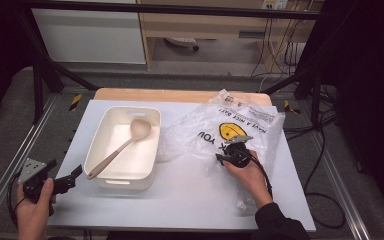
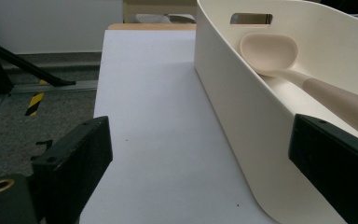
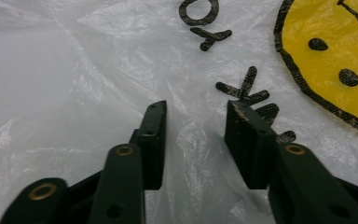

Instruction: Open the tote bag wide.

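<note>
A clear plastic bag (image 1: 200, 125) with a yellow smiley face and black lettering lies crumpled on the right half of the white table (image 1: 180, 195). My right gripper (image 1: 224, 156) rests on it, near the smiley. In the right gripper view the bag (image 3: 74, 70) lies under my right gripper (image 3: 196, 109), whose jaws stand narrowly apart with a ridge of film between them. My left gripper (image 1: 65, 169) is open at the table's front left corner, just left of a cream tub (image 1: 152, 150). A beige spoon (image 1: 125, 145) lies in the tub.
In the left gripper view, my left gripper (image 2: 200, 126) faces the tub's wall (image 2: 233, 93) with the spoon's bowl (image 2: 270, 53) above the rim, and bare table (image 2: 154, 93) to its left. A metal frame and cables surround the table.
</note>
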A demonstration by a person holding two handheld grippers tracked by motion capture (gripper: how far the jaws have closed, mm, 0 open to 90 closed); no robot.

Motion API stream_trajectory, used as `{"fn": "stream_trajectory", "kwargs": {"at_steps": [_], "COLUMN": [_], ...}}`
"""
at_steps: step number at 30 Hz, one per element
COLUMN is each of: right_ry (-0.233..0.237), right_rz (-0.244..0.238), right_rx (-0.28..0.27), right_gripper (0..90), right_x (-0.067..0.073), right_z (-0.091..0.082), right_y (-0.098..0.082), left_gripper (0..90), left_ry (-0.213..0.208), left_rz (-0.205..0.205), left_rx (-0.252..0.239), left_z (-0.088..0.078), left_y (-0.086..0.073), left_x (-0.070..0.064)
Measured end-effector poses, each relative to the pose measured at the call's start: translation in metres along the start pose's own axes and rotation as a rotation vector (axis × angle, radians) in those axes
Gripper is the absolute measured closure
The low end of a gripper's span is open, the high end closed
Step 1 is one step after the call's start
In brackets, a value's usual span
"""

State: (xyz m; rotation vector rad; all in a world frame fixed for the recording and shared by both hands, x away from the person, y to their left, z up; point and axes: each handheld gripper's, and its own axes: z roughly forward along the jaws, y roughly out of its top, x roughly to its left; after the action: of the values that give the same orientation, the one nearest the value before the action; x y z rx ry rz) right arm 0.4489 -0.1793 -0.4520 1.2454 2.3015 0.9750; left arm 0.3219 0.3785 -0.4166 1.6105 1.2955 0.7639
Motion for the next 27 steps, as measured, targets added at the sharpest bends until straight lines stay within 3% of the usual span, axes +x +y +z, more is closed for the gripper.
{"fn": "stream_trajectory", "kwargs": {"at_steps": [3, 7, 9, 12, 22, 25, 27], "right_ry": [0.0, 0.0, -0.012, -0.03, -0.081, -0.054, -0.049], "right_rz": [0.008, 0.0, -0.028, -0.048, -0.022, 0.018, 0.016], "right_rx": [-0.001, -0.007, -0.014, -0.015, -0.02, -0.02, -0.028], "right_gripper": [69.8, 68.9, 59.0, 55.4, 24.6, 22.5, 27.0], "right_x": [-0.003, -0.003, -0.001, 0.0, -0.008, -0.014, -0.015], "right_z": [0.0, 0.0, 0.001, 0.002, 0.005, 0.007, 0.007], "right_y": [0.0, 0.0, 0.0, 0.0, -0.001, -0.002, -0.002], "left_gripper": [5.7, 5.7, 5.7, 5.7, 5.6, 5.7, 5.7], "left_ry": [-0.001, 0.0, -0.002, -0.003, -0.004, -0.005, -0.004], "left_rz": [0.0, -0.001, 0.0, -0.001, -0.001, 0.0, 0.0], "left_rx": [0.001, 0.0, 0.001, -0.001, 0.002, 0.004, 0.004], "left_z": [0.0, 0.0, 0.0, 0.0, 0.0, 0.0, 0.0], "left_y": [0.0, 0.0, 0.0, 0.0, 0.0, 0.0, 0.0], "left_x": [0.0, 0.0, 0.0, 0.0, 0.0, 0.0, 0.0]}}
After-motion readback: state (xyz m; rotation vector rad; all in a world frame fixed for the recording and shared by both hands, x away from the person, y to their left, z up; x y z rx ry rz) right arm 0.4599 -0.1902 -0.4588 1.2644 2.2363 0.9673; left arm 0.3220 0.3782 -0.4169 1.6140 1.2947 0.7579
